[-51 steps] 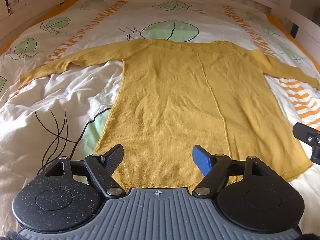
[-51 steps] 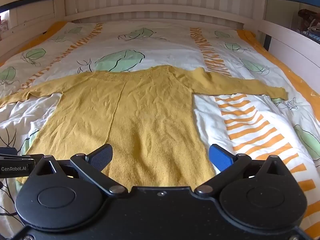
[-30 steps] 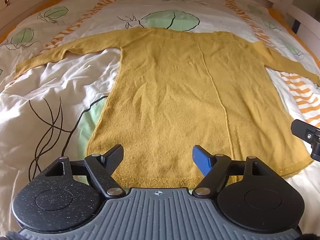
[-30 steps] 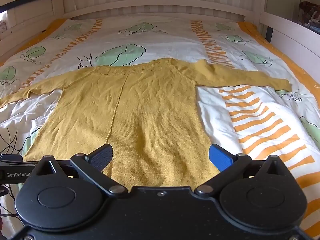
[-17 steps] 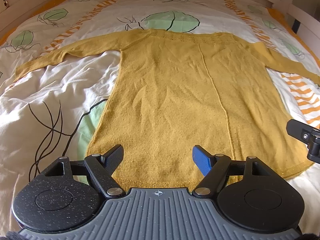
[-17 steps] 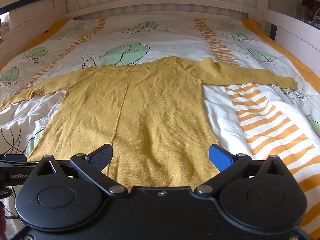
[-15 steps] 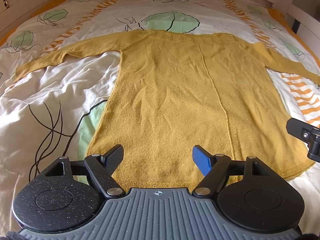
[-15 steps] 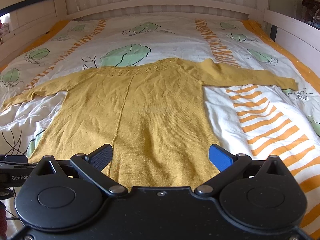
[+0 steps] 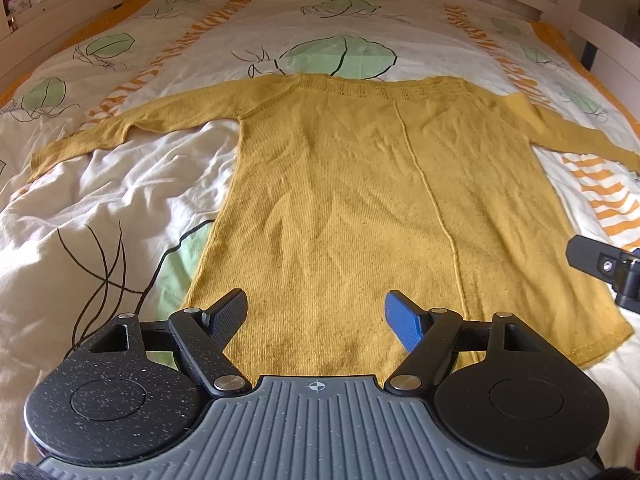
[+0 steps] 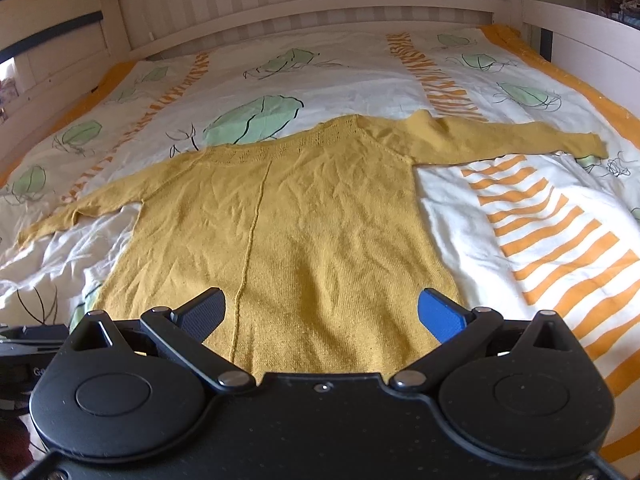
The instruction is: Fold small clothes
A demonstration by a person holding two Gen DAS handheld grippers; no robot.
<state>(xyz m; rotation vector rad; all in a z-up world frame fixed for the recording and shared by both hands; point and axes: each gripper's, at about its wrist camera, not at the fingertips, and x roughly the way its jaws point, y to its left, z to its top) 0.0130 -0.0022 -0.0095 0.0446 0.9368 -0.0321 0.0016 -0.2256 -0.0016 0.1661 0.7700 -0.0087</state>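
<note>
Sweater [image 9: 360, 208]: a mustard-yellow knit lying flat on the bed, neckline toward 12 o'clock and hem toward 6 o'clock; spread this way, every edge can be reached for folding.
Sleeves: the left sleeve [image 9: 132, 128] runs out toward 9 o'clock and the right sleeve [image 10: 500, 140] toward 3 o'clock, both fully extended, so neither has been folded in yet.
Seam [image 9: 432, 200]: a raised line down the body from neckline to hem; it probably marks the back, though the view does not settle which side faces up.
Left gripper [image 9: 316, 316]: fingers spread wide and holding nothing, poised over the hem near its 7 o'clock corner.
Right gripper [image 10: 322, 312]: also wide open and empty, over the hem toward the 5 o'clock corner; its arm shows at 3 o'clock in the left view.
Duvet [image 10: 520, 220]: white cover with green leaves and orange stripes, rumpled at 9 o'clock, the soft surface beneath the garment.
Stage: the two grippers sit side by side at the hem, apparently ready for a first fold.
</note>
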